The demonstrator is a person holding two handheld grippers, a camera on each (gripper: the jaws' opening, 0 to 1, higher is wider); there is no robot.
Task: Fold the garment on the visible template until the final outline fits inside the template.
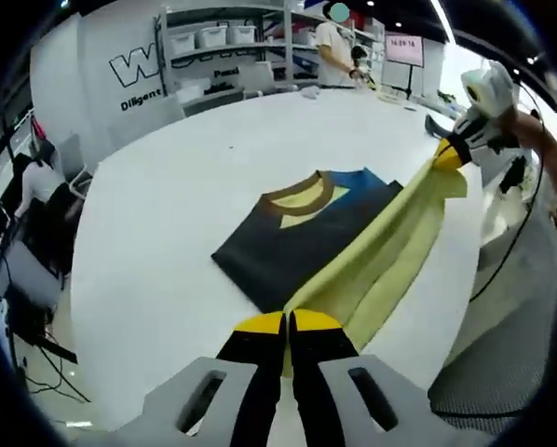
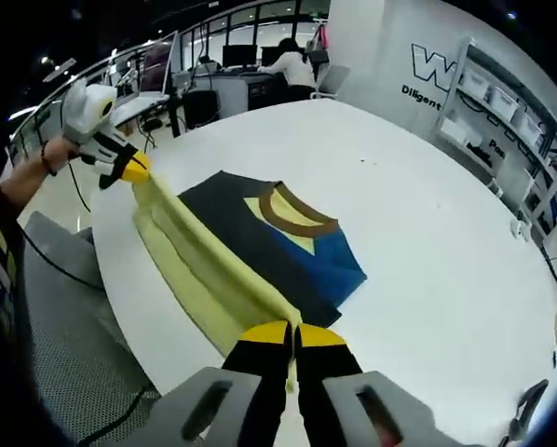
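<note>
A garment (image 1: 297, 233) with a dark body, a blue panel and a brown collar lies flat on the white table (image 1: 167, 205). Its pale yellow part (image 1: 390, 242) is lifted off the table and stretched between both grippers. My left gripper (image 1: 288, 326) is shut on one end of the yellow fabric. My right gripper (image 1: 449, 156), held by a hand, is shut on the other end at the upper right. In the right gripper view the garment (image 2: 260, 247) lies ahead, my right gripper (image 2: 292, 333) pinches the yellow fabric (image 2: 195, 261), and my left gripper (image 2: 134, 168) holds its far end.
The table's curved edge (image 2: 120, 279) runs close under the lifted fabric, with a grey mesh chair (image 2: 64, 307) just beyond it. Shelves with bins (image 1: 223, 47) and a standing person (image 1: 334, 51) are past the far side. Desks with monitors (image 2: 232, 56) stand behind.
</note>
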